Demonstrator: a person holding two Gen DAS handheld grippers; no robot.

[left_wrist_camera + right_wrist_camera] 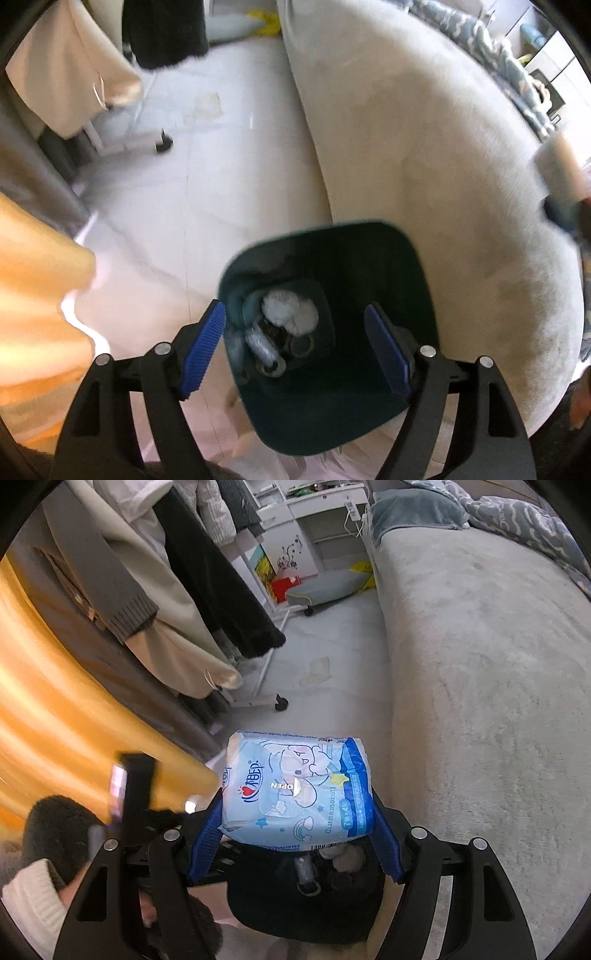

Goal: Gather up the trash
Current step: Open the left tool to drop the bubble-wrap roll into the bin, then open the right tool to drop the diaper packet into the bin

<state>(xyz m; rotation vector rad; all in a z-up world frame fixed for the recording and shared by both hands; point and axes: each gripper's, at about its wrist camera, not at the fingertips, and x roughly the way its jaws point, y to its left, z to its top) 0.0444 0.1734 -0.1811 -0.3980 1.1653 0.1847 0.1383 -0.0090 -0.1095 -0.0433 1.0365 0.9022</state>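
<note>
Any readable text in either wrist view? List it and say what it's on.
"OPEN": white pull tab on the blue tissue pack held in the right gripper, upside down in this view.
"Cinnamoroll": same pack, along its blue side band.
"7" and "4": beside that, rest blurred.
Red heart logo with characters and bottom-edge print: too small to read.
Left wrist view: no text.

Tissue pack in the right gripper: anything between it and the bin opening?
Nothing visible. The tissue pack, clamped in the right gripper, sits just above the dark bin. The left gripper is open and empty over the bin's mouth, above the trash inside.
</note>
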